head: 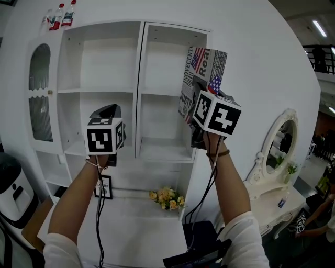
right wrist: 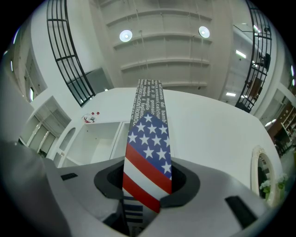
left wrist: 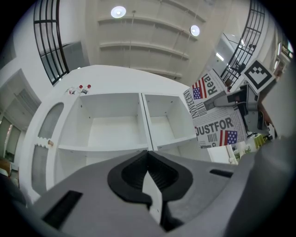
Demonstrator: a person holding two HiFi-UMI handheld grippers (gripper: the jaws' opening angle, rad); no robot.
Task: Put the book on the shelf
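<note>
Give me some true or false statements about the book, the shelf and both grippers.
The right gripper clamps the book. True.
The book already stands on the shelf. False: it is held in the air, outside the shelf.
The left gripper holds a bottle. False: its jaws are together with nothing between them.
Bottles stand on top of the shelf. True.

Book (left wrist: 217, 125) cover: "JUSTFOR", "Rea"; smaller print illegible.
</note>
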